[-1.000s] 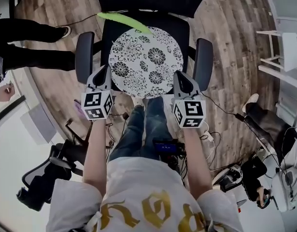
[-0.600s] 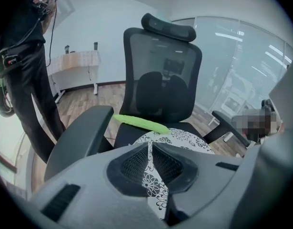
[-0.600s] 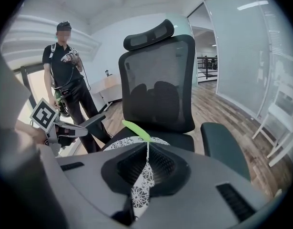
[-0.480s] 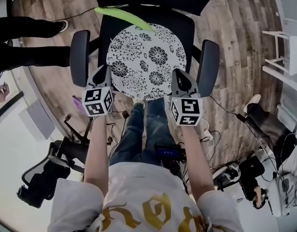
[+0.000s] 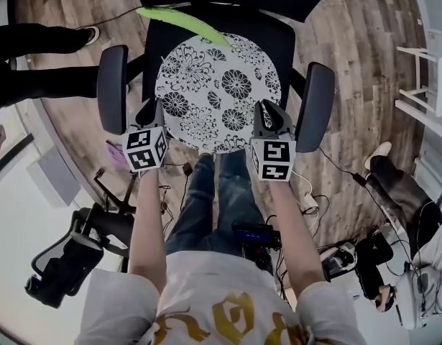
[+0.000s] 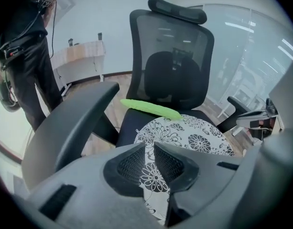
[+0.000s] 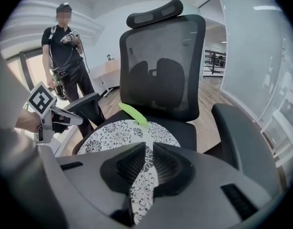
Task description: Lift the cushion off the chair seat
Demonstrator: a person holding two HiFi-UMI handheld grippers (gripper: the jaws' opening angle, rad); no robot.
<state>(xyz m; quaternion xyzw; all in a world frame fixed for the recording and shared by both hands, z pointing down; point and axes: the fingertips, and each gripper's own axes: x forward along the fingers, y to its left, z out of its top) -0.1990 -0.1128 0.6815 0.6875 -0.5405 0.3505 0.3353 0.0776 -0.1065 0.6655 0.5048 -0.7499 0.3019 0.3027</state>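
The cushion point(image 5: 217, 92), round and white with a black flower print, lies flat on the chair seat point(image 5: 278, 45) in the upper middle of the head view, between the two armrests point(image 5: 111, 88), not yet lifted. Your left gripper point(image 5: 156, 108) sits at its lower-left rim and your right gripper point(image 5: 266, 108) at its lower-right rim, each just inside an armrest. From above I cannot say for certain whether the tips touch the fabric or hang just over it. Both grippers are clenched, jaws drawn nearly together with only a thin slit, and neither holds anything: in each gripper view the flower print shows through the slit, lying beyond the jaws rather than pinched by them. As I judge it, the step in hand is the approach, and you must release the jaws before you can take hold. Open both wide enough to straddle the rim, slide one jaw under the edge and one over, and close on both sides together so the cushion comes up level. Mind the green strip point(image 5: 181, 21) lying across the far rim at the upper left, since a tilted lift would likely tip it off.
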